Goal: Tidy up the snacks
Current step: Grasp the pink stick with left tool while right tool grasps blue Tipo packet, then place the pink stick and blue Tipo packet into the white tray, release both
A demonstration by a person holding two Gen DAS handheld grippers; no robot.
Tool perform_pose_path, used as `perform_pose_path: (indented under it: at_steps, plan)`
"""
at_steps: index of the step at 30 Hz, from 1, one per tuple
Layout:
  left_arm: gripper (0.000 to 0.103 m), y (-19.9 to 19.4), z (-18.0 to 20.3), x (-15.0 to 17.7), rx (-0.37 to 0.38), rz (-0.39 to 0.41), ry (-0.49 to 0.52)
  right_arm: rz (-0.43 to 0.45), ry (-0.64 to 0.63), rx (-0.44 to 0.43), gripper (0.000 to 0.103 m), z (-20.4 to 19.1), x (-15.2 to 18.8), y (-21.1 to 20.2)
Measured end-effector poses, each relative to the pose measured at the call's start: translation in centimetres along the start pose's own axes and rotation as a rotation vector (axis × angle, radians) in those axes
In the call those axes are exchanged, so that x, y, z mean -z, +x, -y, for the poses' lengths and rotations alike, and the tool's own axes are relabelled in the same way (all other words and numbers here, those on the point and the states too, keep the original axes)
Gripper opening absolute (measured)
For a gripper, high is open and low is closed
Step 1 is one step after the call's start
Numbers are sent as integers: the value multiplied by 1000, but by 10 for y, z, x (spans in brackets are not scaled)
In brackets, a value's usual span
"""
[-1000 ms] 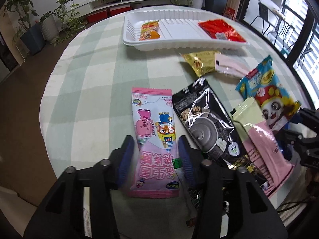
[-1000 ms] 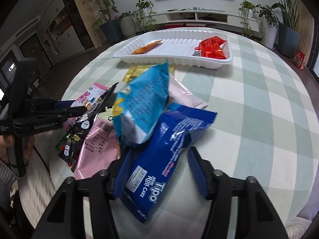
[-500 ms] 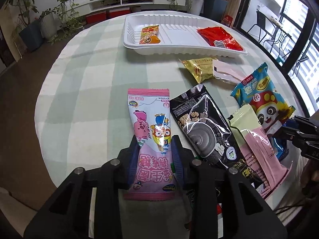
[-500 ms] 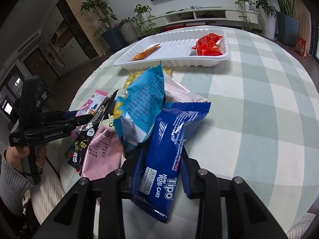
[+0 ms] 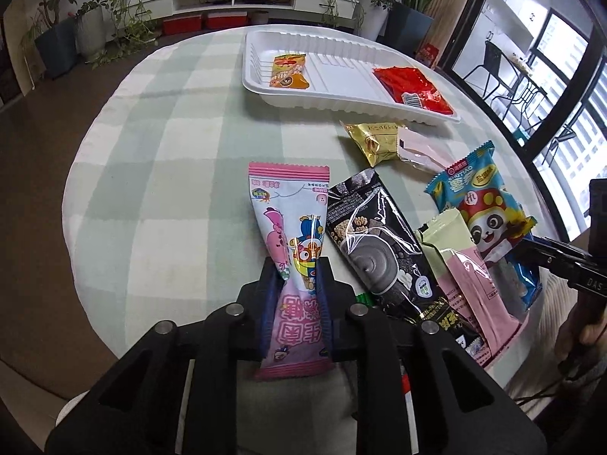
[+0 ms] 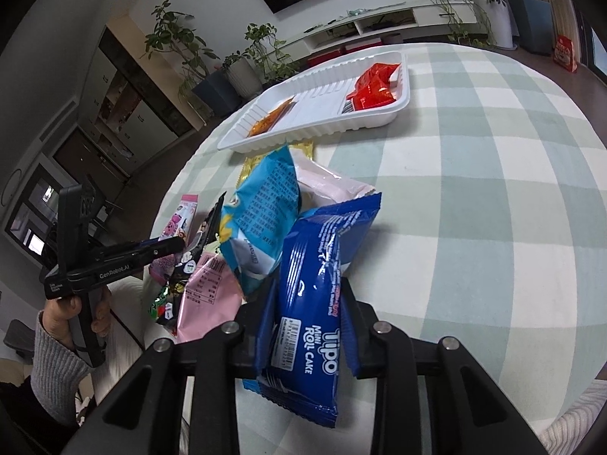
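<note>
Left wrist view: my left gripper (image 5: 298,278) pinches the pink snack pack (image 5: 294,250) mid-length on the table (image 5: 170,151) — light, crinkly, probably slippery — while my right gripper (image 6: 308,295) clamps the blue roll-cake pack (image 6: 316,284) near its lower half.

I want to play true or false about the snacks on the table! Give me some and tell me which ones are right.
1. The left gripper is squeezing the pink cartoon packet. True.
2. The right gripper is open with nothing in it. False: it is shut on the blue roll cake packet.
3. The white tray holds an orange packet and a red packet. True.
4. The gold packet lies inside the tray. False: it lies on the tablecloth, beside the tray.
5. The black packet lies next to the pink cartoon packet. True.
</note>
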State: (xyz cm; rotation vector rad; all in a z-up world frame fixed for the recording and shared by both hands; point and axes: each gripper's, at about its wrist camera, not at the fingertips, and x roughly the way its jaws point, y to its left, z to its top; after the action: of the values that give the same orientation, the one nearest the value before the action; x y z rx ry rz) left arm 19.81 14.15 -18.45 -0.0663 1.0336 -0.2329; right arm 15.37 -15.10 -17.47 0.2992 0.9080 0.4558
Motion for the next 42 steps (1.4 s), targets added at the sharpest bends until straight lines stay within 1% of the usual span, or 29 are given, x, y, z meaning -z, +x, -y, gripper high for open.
perform_pose_path:
  at_steps: [7,10,14,16,18,19,20,21,24,25,26,28,33,37,40,42]
  plan:
    - [16,-12,-4,2,24,16,-19,18,33,-46,34,3,-3,-8]
    - [16,-17,-5,1,50,26,-31,28,46,-59,33,4,-5,-12]
    - [16,-19,-1,1,46,29,-20,11,12,-27,33,1,-4,-8]
    - [16,-19,0,1,44,30,-20,-6,-27,16,35,-5,-2,-3]
    - [16,-18,0,1,40,30,-18,-13,-65,59,40,-10,2,1]
    - [16,-18,1,1,40,29,-19,-19,-83,82,47,-13,3,4]
    - [16,-18,1,2,40,27,-18,-33,-104,104,51,-15,4,7]
    - [16,-18,1,2,37,27,-18,-56,-132,136,51,-18,6,14]
    - [16,-16,0,2,31,23,-17,-53,-166,172,51,-21,10,18]
    - [16,-16,0,2,29,22,-18,-53,-170,174,41,-21,11,17]
    - [16,-15,0,2,26,19,-18,-51,-168,173,36,-21,11,17]
    - [16,-15,0,3,27,20,-18,-38,-163,168,34,-19,12,14]
    - [16,-17,-1,2,43,25,-26,9,-116,120,33,-13,8,-2]
    - [16,-21,-2,-1,71,30,-39,39,-45,47,33,-2,-4,-16]
    - [16,-25,-1,-6,84,41,-40,51,-11,10,33,4,-14,-22]
    - [16,-28,0,-12,108,47,-43,59,3,-12,33,8,-22,-24]
